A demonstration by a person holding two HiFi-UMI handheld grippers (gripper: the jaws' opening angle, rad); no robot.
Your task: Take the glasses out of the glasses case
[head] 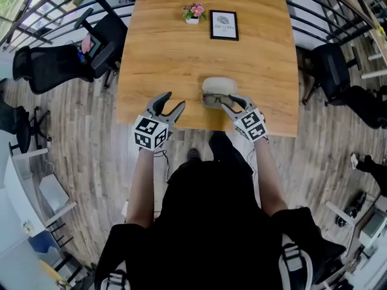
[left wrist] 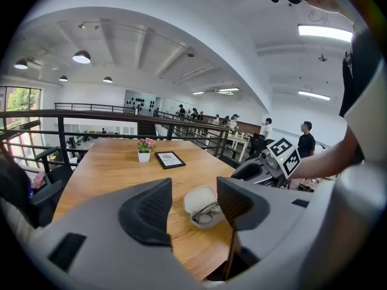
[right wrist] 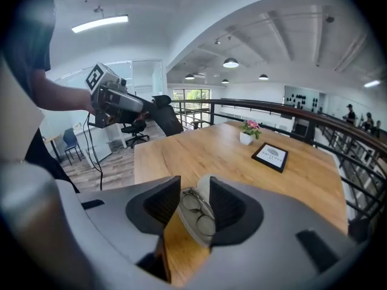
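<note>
A white glasses case [head: 217, 84] lies open near the front edge of the wooden table [head: 163, 53], with dark-framed glasses [head: 213, 101] resting in it. My right gripper [head: 233, 103] hovers at the case's right front, jaws apart. In the right gripper view the glasses [right wrist: 196, 213] and the case [right wrist: 204, 187] show in the gap of the right gripper [right wrist: 193, 197], untouched by the pads. My left gripper [head: 173, 101] is open and holds nothing, left of the case. The left gripper view has the case [left wrist: 199, 199] and glasses [left wrist: 207, 212] beyond the left gripper [left wrist: 195, 193].
A framed picture [head: 224, 25] and a small pot of pink flowers [head: 193, 12] stand at the table's far end. Black office chairs [head: 100, 41] [head: 338, 71] flank the table, and a dark railing [head: 326, 23] runs behind it. Several people stand in the distance.
</note>
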